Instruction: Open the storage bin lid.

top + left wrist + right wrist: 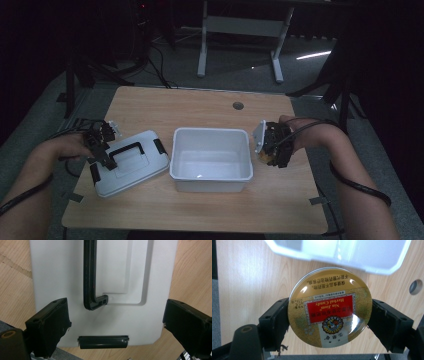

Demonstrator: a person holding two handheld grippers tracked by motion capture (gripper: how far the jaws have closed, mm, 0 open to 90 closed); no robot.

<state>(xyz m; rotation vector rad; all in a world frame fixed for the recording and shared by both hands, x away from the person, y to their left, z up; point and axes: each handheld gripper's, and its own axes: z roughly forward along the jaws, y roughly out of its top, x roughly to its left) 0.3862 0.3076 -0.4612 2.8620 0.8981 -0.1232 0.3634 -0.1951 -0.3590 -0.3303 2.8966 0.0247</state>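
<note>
A round gold candy tin (330, 307), its red label reading "Nin Jiom Herbal Candy", sits clamped edge to edge between the two black jaws of the right gripper (329, 322), filling the centre of the right gripper view. Just above it in that frame runs the white rim of an open plastic box (342, 257); bare wood separates the two. In the high view the right gripper (272, 145) and its tin hang at centre right, just beside the right-hand wall of the box (211, 159), which stands in the middle of the wooden table (200, 107) with nothing visible inside it. The box opening therefore lies to the left of the tin in the high view, and slightly lower in that frame, so a short sideways carry over the rim looks like all that remains before the tin can go in. The tin is round, so it has no long axis to line up; its flat face is turned towards the gripper's camera.

At centre left of the high view lies the box's white lid (131, 162), flat on the table, its black handle (127, 150) uppermost. The left gripper (102, 152) hovers over the lid's left end, jaws spread wide on either side of it in the left gripper view and gripping nothing. The right hand is plainly the nearer one to the tin's destination.
</note>
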